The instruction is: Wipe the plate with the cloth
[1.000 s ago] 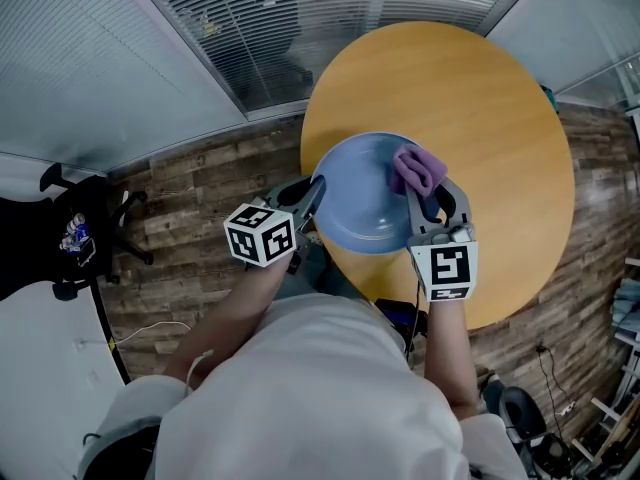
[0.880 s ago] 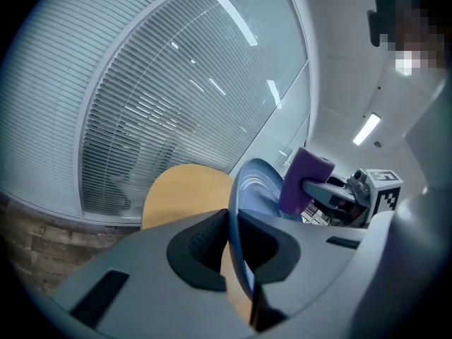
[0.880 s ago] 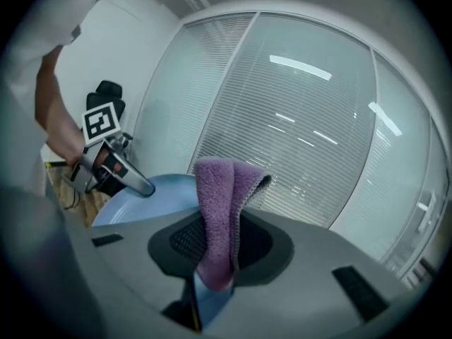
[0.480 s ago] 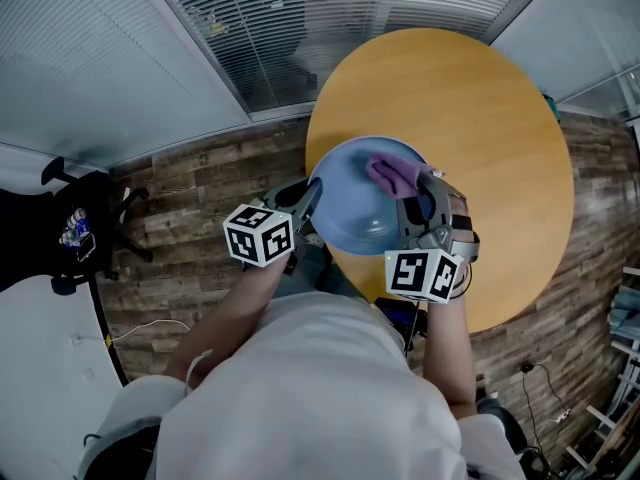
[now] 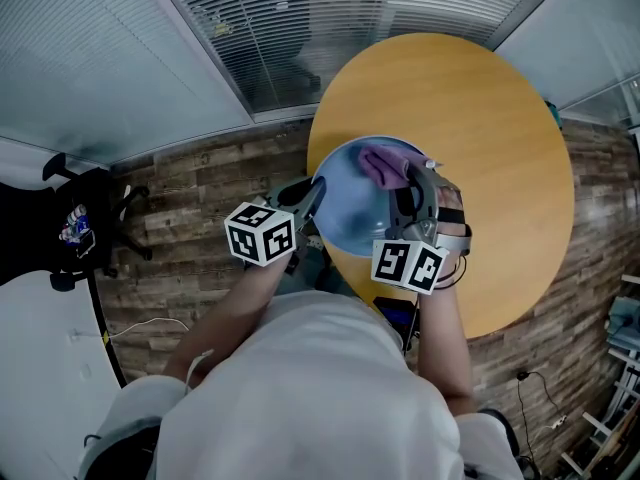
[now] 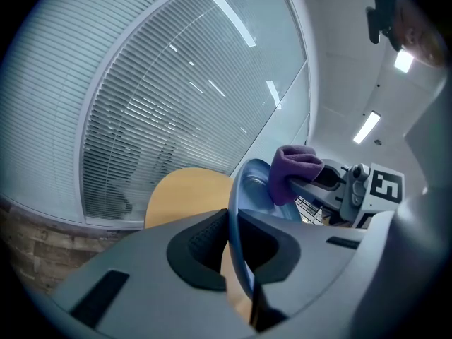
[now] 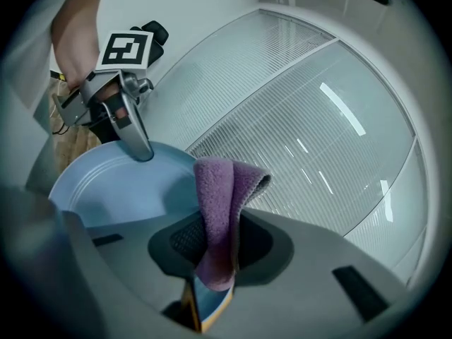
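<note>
Nearest the person, the left gripper point(image 5: 312, 200) has its jaws closed on the near-left rim of the blue plate point(image 5: 350, 208). It holds the plate tilted at the centre of the head view, over the near edge of the round wooden desk point(image 5: 490, 118). The right gripper point(image 7: 215, 256) pinches a folded purple cloth point(image 7: 220, 196) in its jaws, against the plate's upper right face. Wiping well likely calls for firm, overlapping strokes across the face, with the left clamp held steady.

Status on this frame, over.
Left tool shut on blue plate, at its rim. Right tool shut on purple cloth, pressed to plate. Nothing in the way.
</note>
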Demonstrator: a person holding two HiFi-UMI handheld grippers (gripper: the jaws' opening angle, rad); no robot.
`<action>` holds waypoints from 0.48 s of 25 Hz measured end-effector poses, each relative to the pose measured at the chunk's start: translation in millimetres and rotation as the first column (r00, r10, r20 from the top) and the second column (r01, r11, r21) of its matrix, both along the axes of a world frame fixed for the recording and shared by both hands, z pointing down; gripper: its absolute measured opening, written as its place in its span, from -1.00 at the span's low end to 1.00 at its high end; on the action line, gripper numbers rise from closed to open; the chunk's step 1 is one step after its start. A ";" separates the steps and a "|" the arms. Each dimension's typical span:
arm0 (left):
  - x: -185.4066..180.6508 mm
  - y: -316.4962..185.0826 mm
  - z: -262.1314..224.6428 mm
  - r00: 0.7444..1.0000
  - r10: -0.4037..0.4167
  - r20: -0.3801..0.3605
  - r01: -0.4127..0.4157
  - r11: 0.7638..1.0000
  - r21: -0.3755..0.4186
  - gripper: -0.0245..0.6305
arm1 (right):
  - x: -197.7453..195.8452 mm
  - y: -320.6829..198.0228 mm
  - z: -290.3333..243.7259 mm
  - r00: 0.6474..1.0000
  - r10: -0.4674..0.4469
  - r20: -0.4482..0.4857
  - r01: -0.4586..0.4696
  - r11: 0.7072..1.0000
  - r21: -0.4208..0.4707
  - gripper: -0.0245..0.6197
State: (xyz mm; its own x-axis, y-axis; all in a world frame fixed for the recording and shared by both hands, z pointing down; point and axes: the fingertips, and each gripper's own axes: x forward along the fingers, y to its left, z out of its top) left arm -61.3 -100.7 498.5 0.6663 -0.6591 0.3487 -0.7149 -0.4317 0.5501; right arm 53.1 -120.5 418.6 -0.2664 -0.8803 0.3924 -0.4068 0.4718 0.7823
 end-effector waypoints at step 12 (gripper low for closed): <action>14.2 1.7 -3.0 0.998 0.054 0.031 -0.055 0.998 0.019 -0.83 | -20.1 1.5 19.8 0.999 -0.032 -0.018 0.031 0.999 -0.040 -0.66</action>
State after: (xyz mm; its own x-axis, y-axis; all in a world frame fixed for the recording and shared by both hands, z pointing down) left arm -47.2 -99.0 495.6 0.6907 -0.6293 0.3562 -0.7062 -0.4810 0.5195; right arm 33.0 -119.0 438.4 -0.2862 -0.8553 0.4320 -0.3767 0.5149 0.7700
